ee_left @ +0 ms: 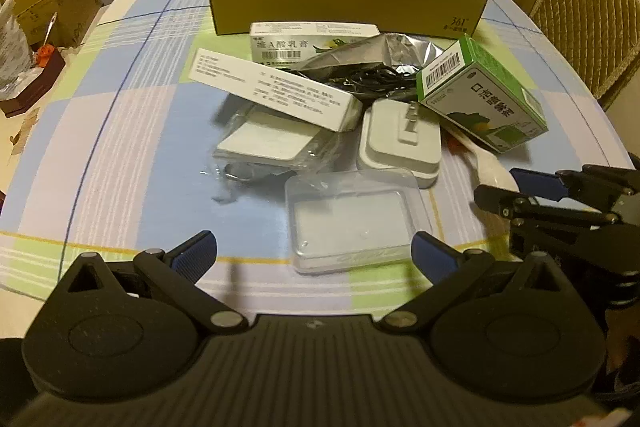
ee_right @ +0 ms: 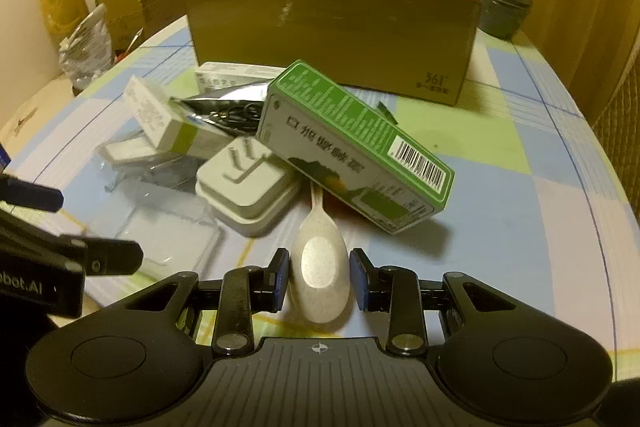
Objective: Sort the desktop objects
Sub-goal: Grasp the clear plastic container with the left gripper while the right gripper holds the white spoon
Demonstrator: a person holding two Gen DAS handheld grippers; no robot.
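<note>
Spread wide, the left gripper (ee_left: 314, 253) hovers empty over a clear plastic case (ee_left: 352, 223) near the front edge of the checked tablecloth (ee_left: 120, 131). Jaws of the right gripper (ee_right: 319, 281) flank the bowl of a beige spoon (ee_right: 320, 267), close on both sides; whether they pinch it is unclear. Its handle runs under a green medicine box (ee_right: 352, 147), which leans beside a white charger (ee_right: 246, 183). Behind the pile, toward the far edge, stands an open cardboard box (ee_right: 332, 27).
</note>
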